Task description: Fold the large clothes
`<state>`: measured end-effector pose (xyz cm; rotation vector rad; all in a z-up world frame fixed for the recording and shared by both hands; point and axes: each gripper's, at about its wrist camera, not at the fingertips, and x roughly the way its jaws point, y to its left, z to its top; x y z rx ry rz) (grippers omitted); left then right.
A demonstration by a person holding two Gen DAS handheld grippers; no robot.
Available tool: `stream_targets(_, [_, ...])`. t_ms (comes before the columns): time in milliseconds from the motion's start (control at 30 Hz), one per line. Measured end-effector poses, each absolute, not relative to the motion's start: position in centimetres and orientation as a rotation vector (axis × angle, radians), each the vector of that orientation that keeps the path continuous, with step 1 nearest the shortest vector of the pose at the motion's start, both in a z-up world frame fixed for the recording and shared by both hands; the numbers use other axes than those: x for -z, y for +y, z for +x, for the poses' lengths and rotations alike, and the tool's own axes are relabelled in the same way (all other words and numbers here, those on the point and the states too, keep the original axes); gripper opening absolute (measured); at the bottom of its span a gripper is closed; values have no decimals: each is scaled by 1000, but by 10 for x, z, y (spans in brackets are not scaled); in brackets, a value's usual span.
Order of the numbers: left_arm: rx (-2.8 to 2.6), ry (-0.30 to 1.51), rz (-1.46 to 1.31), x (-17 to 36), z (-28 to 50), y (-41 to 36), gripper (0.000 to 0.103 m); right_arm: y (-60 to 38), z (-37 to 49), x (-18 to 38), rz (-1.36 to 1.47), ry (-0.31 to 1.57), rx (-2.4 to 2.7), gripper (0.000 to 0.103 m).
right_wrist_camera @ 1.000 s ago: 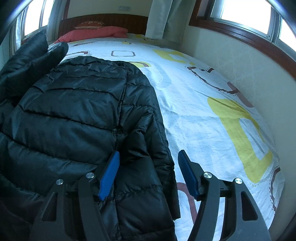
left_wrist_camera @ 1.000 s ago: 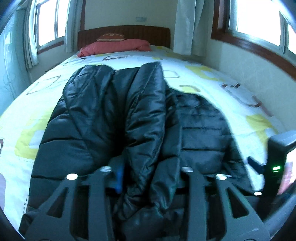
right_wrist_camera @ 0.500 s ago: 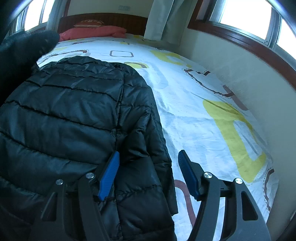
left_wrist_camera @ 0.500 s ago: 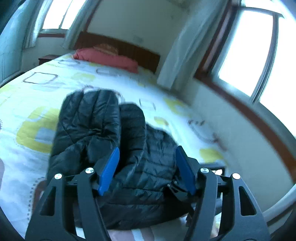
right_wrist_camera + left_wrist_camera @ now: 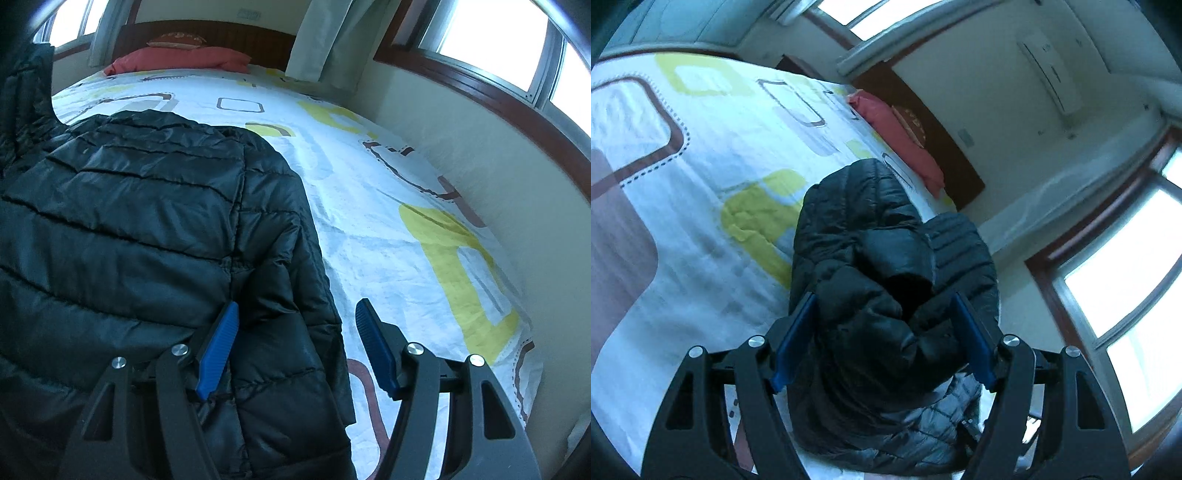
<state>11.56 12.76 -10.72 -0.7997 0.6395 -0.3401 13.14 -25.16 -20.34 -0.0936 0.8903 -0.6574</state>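
A: The black quilted puffer jacket (image 5: 140, 229) lies on the patterned white bedsheet (image 5: 388, 229), its right edge running down past the right gripper (image 5: 295, 347). Open sheet stretches from that edge to the cream wall (image 5: 480, 177).

B: And the left gripper (image 5: 882, 339)? Its view is tilted hard.

A: A bunched fold of the same jacket (image 5: 886, 280) sits between its blue pads (image 5: 796, 339), which stand wide apart. Whether they press the fabric, that can't be told.

B: The right one's fingers?

A: Spread too, straddling the jacket's edge, one pad on fabric, the other over sheet.

B: Count?

A: One jacket, two grippers, one red pillow (image 5: 177, 61) at the dark wooden headboard (image 5: 229, 33). The jacket's left part runs out of frame.
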Motion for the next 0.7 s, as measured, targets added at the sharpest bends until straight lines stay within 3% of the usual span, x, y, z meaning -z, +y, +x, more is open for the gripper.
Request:
stream_targets(267, [360, 664, -915, 109, 117, 161, 72, -251, 132, 202, -106, 894, 669, 65])
stream_targets(700, [350, 657, -874, 107, 138, 202, 74, -250, 132, 201, -113, 894, 671, 65])
